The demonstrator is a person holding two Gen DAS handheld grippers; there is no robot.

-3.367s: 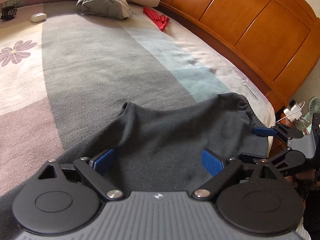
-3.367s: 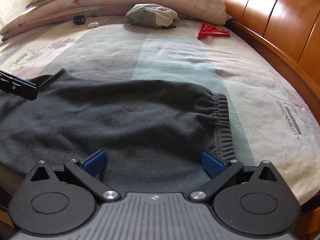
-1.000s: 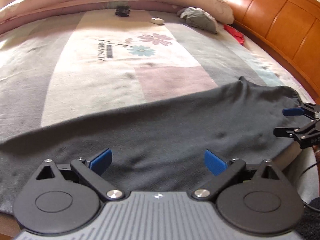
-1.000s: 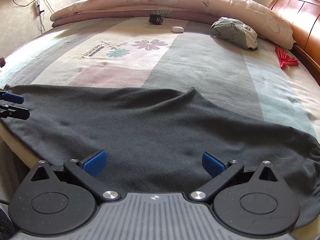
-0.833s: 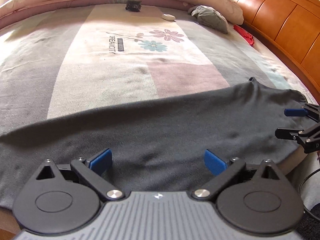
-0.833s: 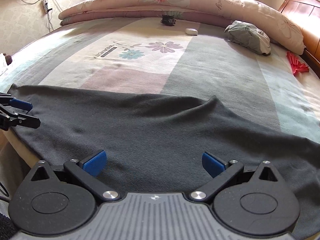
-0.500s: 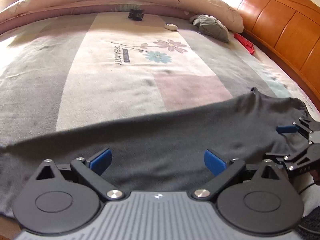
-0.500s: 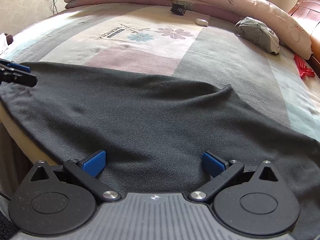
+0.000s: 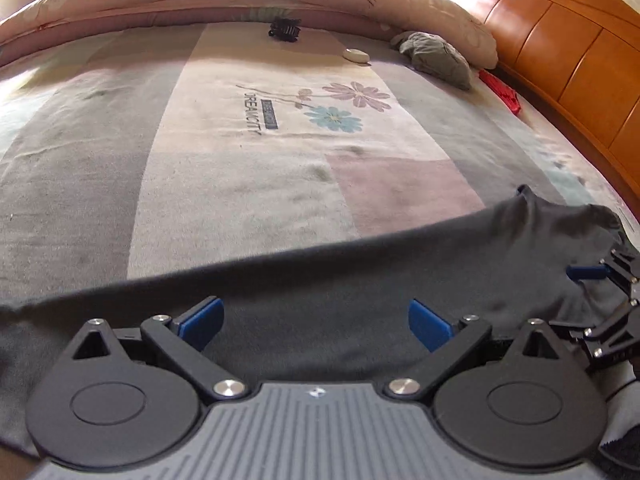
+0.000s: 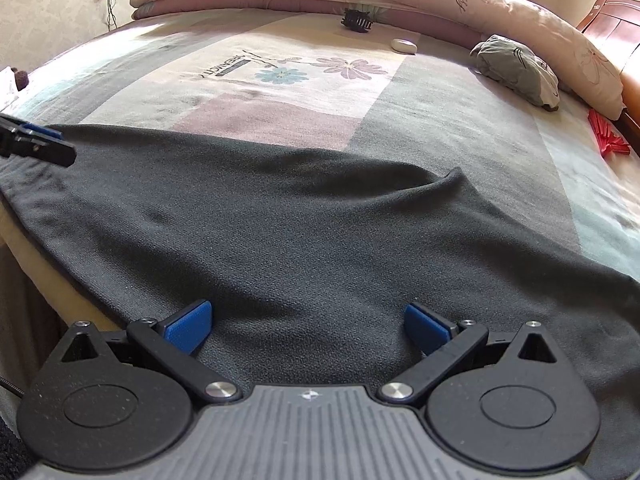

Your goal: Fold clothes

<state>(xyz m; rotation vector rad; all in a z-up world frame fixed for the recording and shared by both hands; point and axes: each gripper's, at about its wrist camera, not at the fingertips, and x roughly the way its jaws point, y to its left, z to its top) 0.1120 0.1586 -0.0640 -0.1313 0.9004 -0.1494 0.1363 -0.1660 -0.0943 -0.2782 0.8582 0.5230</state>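
Left wrist view shows the dark grey garment (image 9: pixel 360 280) now stretched flat in a long band along the near edge of the bed (image 9: pixel 240 184), where a few seconds ago it lay bunched near the wooden headboard (image 9: pixel 560 60) side — the spreading looks done. Left gripper (image 9: pixel 316 320) and right gripper (image 10: pixel 308 324) both hover over the cloth, fingers spread wide and holding nothing, so a first fold — likely end to end — seems next.
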